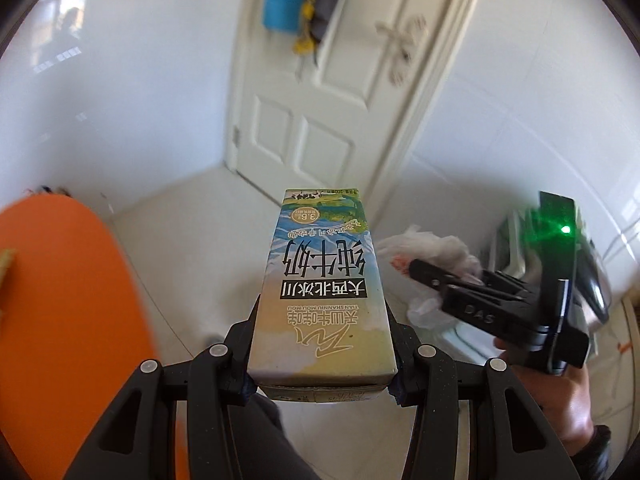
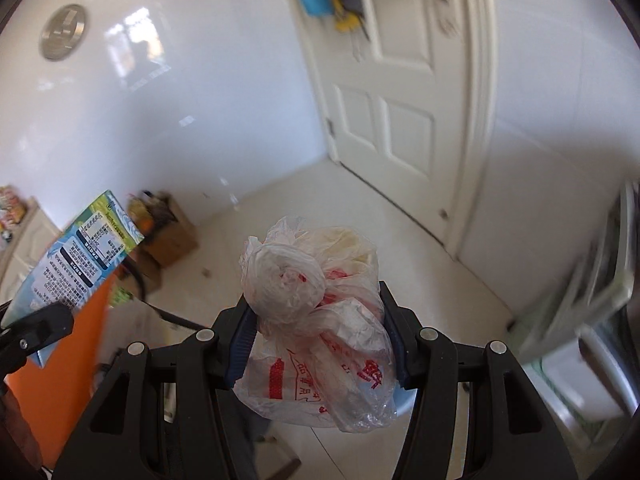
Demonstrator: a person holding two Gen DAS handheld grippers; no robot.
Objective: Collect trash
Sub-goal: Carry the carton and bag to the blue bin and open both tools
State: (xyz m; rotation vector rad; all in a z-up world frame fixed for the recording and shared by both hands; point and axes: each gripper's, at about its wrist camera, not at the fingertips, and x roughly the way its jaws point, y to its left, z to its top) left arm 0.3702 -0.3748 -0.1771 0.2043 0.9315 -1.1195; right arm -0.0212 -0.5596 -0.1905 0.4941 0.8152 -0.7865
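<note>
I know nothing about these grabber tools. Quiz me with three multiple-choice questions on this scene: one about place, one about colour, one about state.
1. Where is the milk carton?
A. on the floor
B. between the left gripper's fingers
C. on a shelf

2. What colour is the print on the plastic bag?
A. red
B. green
C. black

3. What is the right gripper doing?
A. hanging open
B. shut on nothing
C. shut on the plastic bag

Answers:
B, the left gripper clamps the carton's sides.
A, red characters show on the clear film.
C, the bag is pinched between both fingers.
</note>
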